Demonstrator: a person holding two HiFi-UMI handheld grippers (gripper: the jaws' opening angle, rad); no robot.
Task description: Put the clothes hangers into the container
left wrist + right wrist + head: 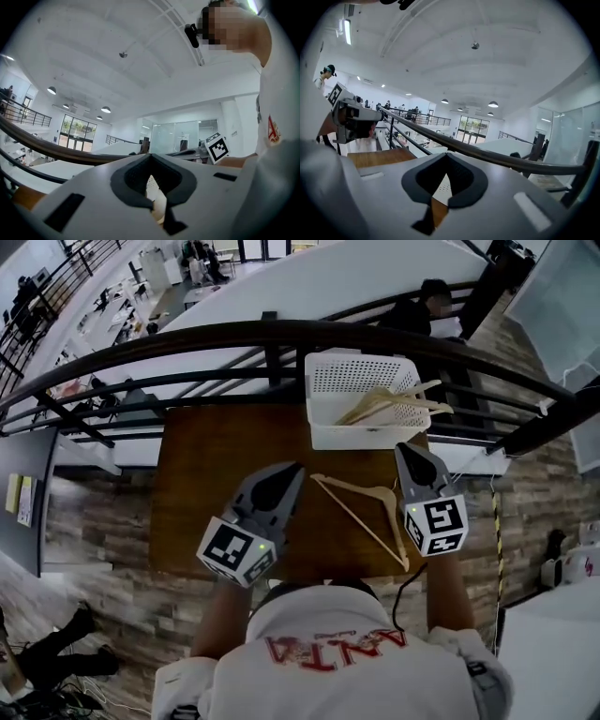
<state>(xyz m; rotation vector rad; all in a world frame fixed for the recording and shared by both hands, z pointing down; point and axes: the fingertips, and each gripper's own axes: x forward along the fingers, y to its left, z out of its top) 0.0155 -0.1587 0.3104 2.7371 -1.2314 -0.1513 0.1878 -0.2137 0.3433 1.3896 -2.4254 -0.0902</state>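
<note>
White perforated container [361,437] sits at the far edge of the wooden table [211,484], with several pale wooden hangers [389,404] piled loosely inside. One more hanger [354,486], same light wood and triangular, lies flat on the table between the grippers, touching neither. Left gripper [292,468] and right gripper [405,448] both have jaws closed together and empty, right tip near the container's front corner. Only the head view shows the hangers whole. The right gripper view shows only a sliver of perforated container wall [440,186] through its jaw gap, plus the railing [497,157].
</note>
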